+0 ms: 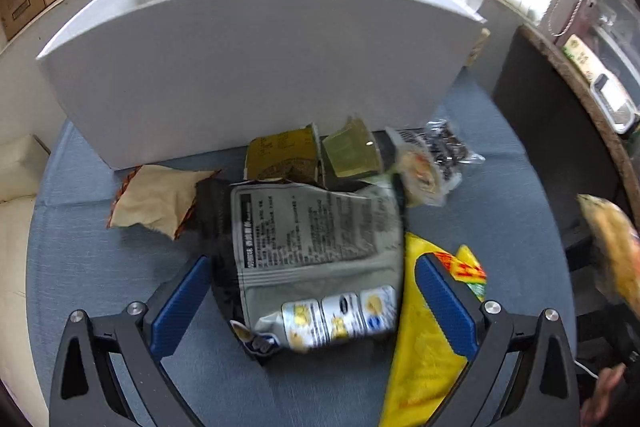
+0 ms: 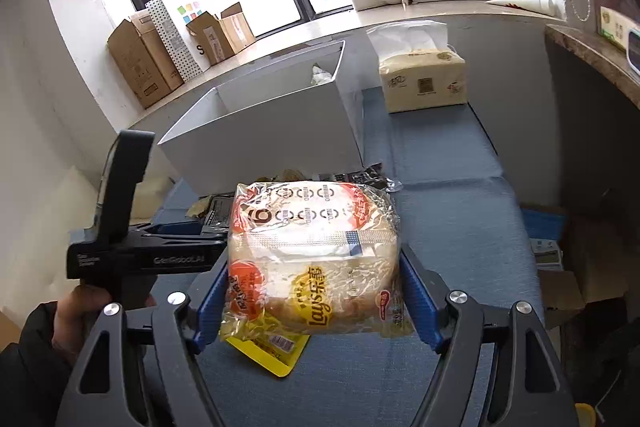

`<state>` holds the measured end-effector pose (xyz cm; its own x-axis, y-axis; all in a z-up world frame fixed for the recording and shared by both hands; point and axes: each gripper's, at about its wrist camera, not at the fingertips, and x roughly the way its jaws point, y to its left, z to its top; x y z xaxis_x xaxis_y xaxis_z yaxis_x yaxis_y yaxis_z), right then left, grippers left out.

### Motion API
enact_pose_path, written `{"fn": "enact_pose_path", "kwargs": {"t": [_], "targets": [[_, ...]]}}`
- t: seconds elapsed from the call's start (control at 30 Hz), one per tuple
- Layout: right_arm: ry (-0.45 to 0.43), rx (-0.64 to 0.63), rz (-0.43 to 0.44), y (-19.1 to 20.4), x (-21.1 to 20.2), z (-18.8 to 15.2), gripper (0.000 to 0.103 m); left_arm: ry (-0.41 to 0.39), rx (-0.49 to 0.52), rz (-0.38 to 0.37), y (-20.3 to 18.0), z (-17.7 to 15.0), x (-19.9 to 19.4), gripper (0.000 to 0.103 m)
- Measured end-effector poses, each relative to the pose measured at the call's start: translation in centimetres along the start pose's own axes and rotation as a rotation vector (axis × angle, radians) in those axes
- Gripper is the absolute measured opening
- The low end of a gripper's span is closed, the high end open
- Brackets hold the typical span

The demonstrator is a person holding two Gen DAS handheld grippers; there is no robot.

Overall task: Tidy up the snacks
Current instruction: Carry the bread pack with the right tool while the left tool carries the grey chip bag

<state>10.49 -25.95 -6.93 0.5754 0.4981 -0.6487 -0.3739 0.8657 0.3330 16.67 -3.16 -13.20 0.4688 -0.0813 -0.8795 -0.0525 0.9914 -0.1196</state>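
Observation:
My left gripper (image 1: 314, 291) is open, its blue pads either side of a grey snack bag (image 1: 320, 259) that lies on the blue mat (image 1: 100, 259). A yellow bag (image 1: 428, 339) lies under the right pad. A beige packet (image 1: 156, 199), an olive packet (image 1: 280, 155), a green cup (image 1: 352, 151) and a clear dark packet (image 1: 444, 147) lie before the white divided box (image 1: 256, 67). My right gripper (image 2: 312, 291) is shut on a Lay's multipack (image 2: 316, 255), held above the mat (image 2: 440, 195), in front of the white box (image 2: 272, 123).
A tissue pack (image 2: 424, 79) stands right of the box. Cardboard boxes (image 2: 140, 63) and a dotted paper bag (image 2: 176, 35) sit on the window ledge. A dark counter (image 1: 560, 131) borders the mat on the right. The left gripper's body (image 2: 140, 259) shows at left.

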Motion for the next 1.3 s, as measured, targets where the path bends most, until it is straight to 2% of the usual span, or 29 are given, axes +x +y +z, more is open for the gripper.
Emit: {"fn": "enact_pose_path", "kwargs": {"t": [0.13, 0.23, 0.3, 0.37, 0.6, 0.8, 0.87, 1.07, 1.17, 1.3], "targets": [[0.005, 0.047, -0.004, -1.4, -0.3, -0.4, 0.080, 0.023, -0.044, -0.029, 0.1, 0.3, 1.4, 0.101], [0.013, 0.061, -0.002, -1.8, -0.1, -0.6, 0.080, 0.019, -0.052, -0.068, 0.2, -0.2, 0.8, 0.079], [0.013, 0.062, 0.007, -1.8, -0.1, -0.7, 0.080, 0.012, -0.039, -0.054, 0.2, -0.7, 0.0, 0.074], [0.012, 0.061, 0.010, -1.8, -0.1, -1.0, 0.080, 0.001, -0.045, -0.083, 0.6, -1.2, -1.0, 0.071], [0.024, 0.027, 0.031, -0.3, 0.5, -1.2, 0.080, -0.080, -0.041, -0.139, 2.8, -2.9, -6.3, 0.070], [0.023, 0.004, 0.060, 1.2, 1.3, -0.7, 0.080, -0.153, -0.025, -0.120, 5.2, -3.9, -10.6, 0.070], [0.015, -0.003, 0.063, 1.8, 1.6, 0.1, 0.080, -0.195, -0.002, -0.076, 5.5, -3.5, -12.1, 0.070], [-0.041, -0.060, 0.099, 4.5, 2.0, 5.0, 0.080, -0.280, 0.024, -0.065, 6.8, 0.6, -14.9, 0.070], [-0.065, -0.090, 0.101, 5.8, 2.9, 8.4, 0.080, -0.308, 0.035, -0.066, 7.5, 4.2, -15.8, 0.070], [-0.071, -0.094, 0.108, 6.9, 5.4, 12.7, 0.080, -0.319, 0.028, -0.024, 7.7, 10.0, -14.3, 0.070]]}}
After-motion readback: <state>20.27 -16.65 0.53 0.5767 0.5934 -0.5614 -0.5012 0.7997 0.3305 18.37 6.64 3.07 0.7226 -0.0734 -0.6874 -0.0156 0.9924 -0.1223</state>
